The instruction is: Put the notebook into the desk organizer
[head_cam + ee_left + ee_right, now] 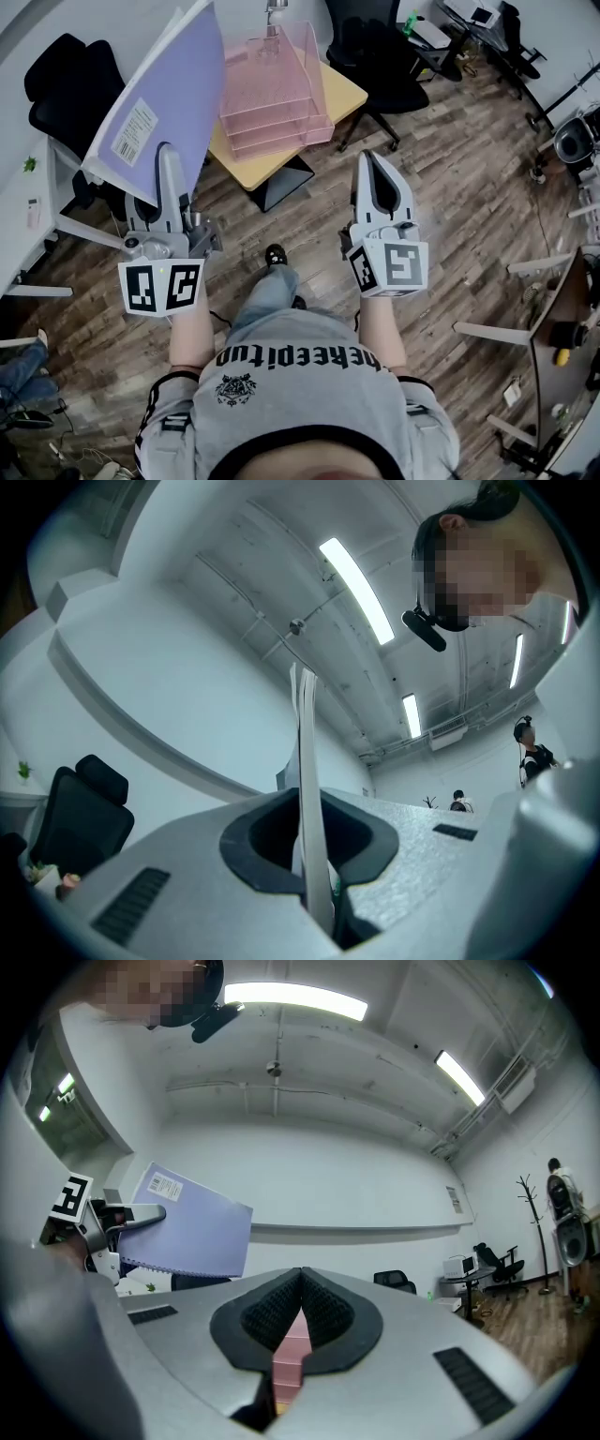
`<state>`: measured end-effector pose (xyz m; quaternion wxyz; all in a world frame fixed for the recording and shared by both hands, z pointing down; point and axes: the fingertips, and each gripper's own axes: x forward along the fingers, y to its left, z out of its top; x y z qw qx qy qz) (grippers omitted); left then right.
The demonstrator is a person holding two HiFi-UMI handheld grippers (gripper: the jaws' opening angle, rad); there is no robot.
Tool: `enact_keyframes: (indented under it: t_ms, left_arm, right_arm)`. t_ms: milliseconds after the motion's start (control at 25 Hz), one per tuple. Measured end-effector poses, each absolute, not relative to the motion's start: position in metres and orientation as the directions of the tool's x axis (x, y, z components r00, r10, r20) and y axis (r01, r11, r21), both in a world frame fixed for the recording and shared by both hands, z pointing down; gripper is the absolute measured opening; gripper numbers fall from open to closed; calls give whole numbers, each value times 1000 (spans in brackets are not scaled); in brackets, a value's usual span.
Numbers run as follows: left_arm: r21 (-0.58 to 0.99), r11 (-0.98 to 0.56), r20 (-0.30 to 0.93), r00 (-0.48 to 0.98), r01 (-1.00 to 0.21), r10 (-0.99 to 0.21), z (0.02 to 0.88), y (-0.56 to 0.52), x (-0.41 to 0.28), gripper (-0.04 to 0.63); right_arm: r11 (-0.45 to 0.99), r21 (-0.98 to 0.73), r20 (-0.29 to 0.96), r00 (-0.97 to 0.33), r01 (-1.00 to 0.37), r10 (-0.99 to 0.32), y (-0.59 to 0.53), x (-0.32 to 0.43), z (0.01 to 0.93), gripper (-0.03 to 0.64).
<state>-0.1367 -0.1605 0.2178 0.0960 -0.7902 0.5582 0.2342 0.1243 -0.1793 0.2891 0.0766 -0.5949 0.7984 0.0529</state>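
Observation:
My left gripper [167, 155] is shut on the lower edge of a purple spiral notebook [159, 103] and holds it up, tilted, left of the desk organizer. In the left gripper view the notebook [305, 761] stands edge-on between the pads of the left gripper [307, 803]. The pink see-through desk organizer [277, 80] stands on a small yellow table [345, 92] ahead. My right gripper [367, 159] is shut and holds nothing, right of the organizer. Its own view shows the right gripper [302, 1277] with tips together, the organizer [287, 1358] beyond, and the notebook [192, 1227] at left.
Black office chairs stand at the back left [66, 89] and behind the table [384, 56]. A white desk [23, 202] runs along the left. Metal-legged furniture [562, 309] lines the right side. The floor is wood plank.

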Motion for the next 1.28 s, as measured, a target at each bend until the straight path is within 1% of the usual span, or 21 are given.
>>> enact_keyframes:
  t_ms: [400,680,1080,1280]
  left_arm:
    - [103,-378,-481,287,-920,-829,211,-249,-125,32]
    - [95,-367,-452,288,-925,-844,213,-312,-124,32]
    - [25,-333,-336,306,-943,-891,236,-383,-116,32]
    - [-60,-291,-269,297,-955,-916,254,-411,-110,32]
  right_arm:
    - [294,17,-202,-291,-956,-935,-264,125,277,2]
    - [287,15,-196,-284,-958,-938,-318,123,278,2]
    - [272,8,-178,-269,-962,-947,-365,120,283,3]
    - [271,13,-165,-270,-962,-949,-380,114,286,2]
